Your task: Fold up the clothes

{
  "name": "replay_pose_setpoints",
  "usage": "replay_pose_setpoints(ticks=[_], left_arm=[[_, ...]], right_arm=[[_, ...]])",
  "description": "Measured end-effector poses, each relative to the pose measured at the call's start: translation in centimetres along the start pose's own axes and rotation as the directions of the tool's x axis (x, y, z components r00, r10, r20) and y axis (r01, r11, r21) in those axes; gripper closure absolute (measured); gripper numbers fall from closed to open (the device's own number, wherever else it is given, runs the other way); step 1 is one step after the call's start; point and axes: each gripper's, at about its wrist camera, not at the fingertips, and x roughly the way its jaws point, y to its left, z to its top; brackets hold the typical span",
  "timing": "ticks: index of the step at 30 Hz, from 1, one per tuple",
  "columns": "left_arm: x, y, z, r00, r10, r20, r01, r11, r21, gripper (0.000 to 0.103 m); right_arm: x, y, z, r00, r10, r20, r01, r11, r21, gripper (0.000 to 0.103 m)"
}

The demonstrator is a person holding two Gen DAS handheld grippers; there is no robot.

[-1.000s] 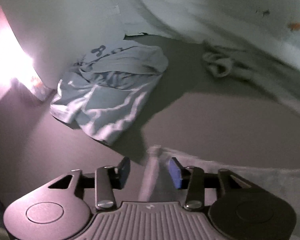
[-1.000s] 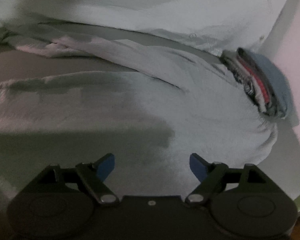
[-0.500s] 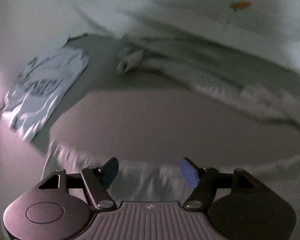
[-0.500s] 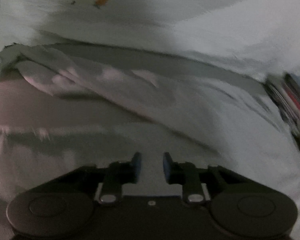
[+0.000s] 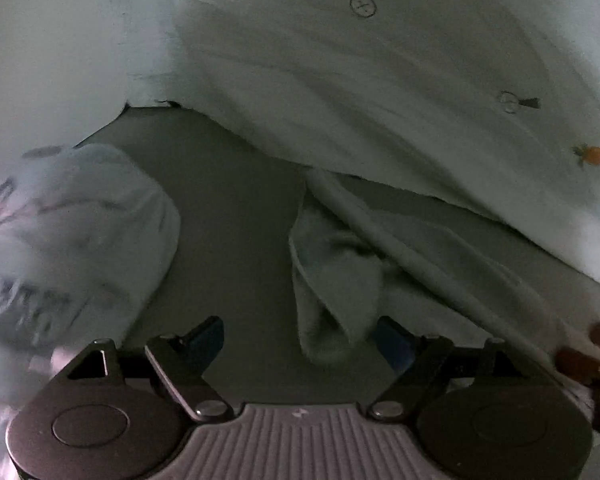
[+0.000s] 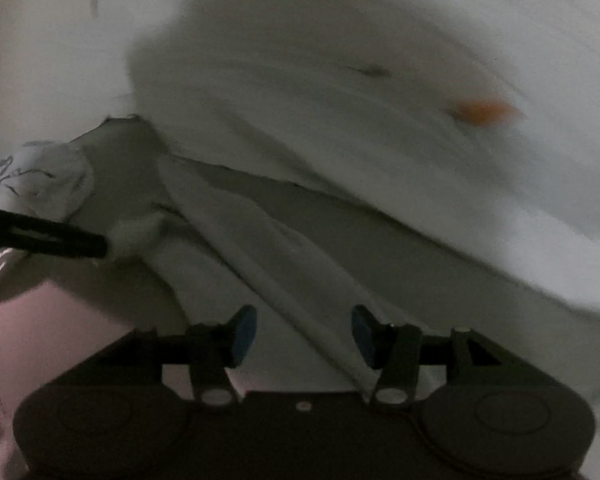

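On dim bedding, both tongs, left (image 5: 300,340) and right (image 6: 296,336), gape over a soft, light, limp garment (image 5: 336,280); its bunched end offers likeliest purchase.

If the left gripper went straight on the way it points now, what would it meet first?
Most likely the pale garment: its bunched end hangs between the open fingers of the left gripper, nearer the right one. Beyond it lies grey bed surface, then the white quilt. Depth is uncertain.

The right tongs (image 6: 304,336) gape over a pale garment (image 6: 260,248), seemingly without touching it.
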Motion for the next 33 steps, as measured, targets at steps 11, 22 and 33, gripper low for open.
replay_pose_setpoints(ticks=[11,22,33], left_arm=[[3.0,3.1,2.0,1.000,0.023,0.013,-0.022,0.999,-0.034,0.016],[2.3,5.7,3.8,0.994,-0.101,0.030,0.105,0.970,-0.218,0.016],[-1.1,6.6,1.3,0.684,-0.714,0.148,0.678,0.547,-0.492,0.005]], right_arm=[[10.3,8.2,4.8,0.998,0.057,0.010,-0.049,0.920,-0.388,0.060],[11.7,7.7,6.2,0.995,0.102,-0.017,-0.101,0.932,-0.348,0.076],[1.2,4.6,6.7,0.982,0.066,0.174,-0.032,0.981,-0.190,0.101]])
